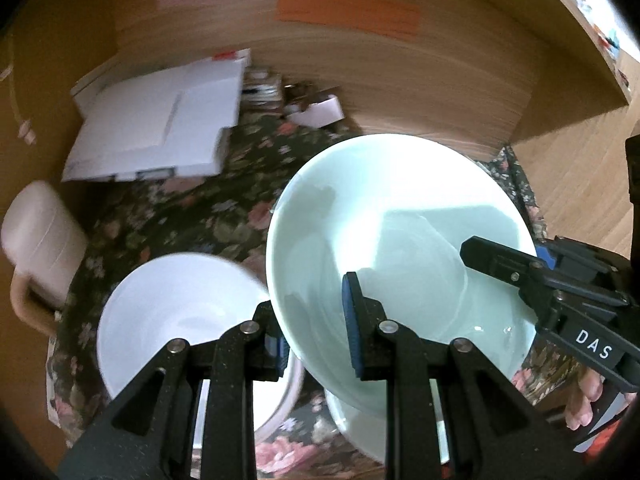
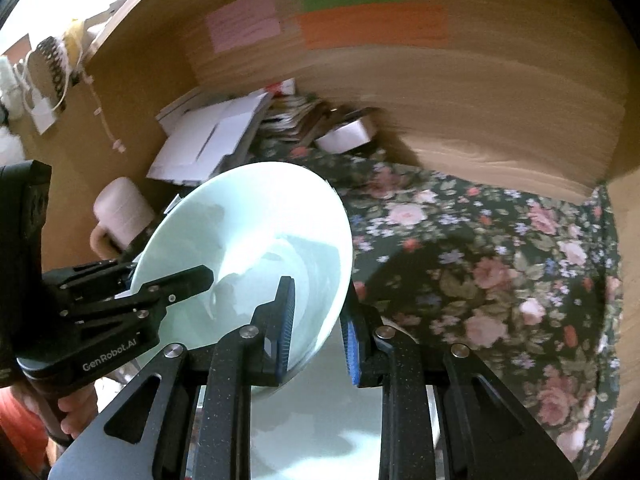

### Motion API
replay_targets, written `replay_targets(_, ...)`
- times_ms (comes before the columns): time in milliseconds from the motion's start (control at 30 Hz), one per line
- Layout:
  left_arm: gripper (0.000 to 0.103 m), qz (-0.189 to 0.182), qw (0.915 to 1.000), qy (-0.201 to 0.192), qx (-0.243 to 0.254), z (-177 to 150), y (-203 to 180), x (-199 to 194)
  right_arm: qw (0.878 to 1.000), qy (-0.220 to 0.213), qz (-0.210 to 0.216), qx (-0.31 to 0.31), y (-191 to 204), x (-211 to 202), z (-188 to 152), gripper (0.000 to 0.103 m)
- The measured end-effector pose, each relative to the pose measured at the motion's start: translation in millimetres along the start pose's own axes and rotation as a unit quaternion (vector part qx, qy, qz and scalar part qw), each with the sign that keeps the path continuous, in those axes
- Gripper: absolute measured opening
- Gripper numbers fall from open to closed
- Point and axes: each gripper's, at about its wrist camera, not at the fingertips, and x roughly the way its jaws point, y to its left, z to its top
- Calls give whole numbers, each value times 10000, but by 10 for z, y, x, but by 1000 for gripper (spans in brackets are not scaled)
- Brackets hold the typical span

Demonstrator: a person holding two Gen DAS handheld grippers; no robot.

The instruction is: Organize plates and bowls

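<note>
Now my left tongs (image 1: 316,334) and right tongs (image 2: 318,330) both clamp the pale green bowl's (image 1: 400,240) opposite rims, bowl tilted above the floral cloth (image 2: 480,260), white bowl (image 1: 176,316) just beside.

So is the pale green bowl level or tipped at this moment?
Tipped. The pale green bowl is raised off the floral cloth, its opening slanted sideways, with the left tongs and right tongs each straddling its rim.

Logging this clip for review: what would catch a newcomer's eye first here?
A pale green bowl held tilted in mid-air, its rim clamped on opposite sides by the left gripper and right gripper. Beneath lies a dark floral tablecloth, with a white bowl lower left.
</note>
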Motion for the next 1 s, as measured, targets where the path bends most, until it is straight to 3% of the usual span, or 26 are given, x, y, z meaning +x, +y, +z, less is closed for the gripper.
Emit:
replay_targets(433,23,460,9980,-16,-437,-328,653,-198,9974,274,605,-294,553,400,-10,20)
replay_targets(1000,23,552,9947,153,-851,-578,1109,-160,9922,686,912,-495,878,854,-74,20)
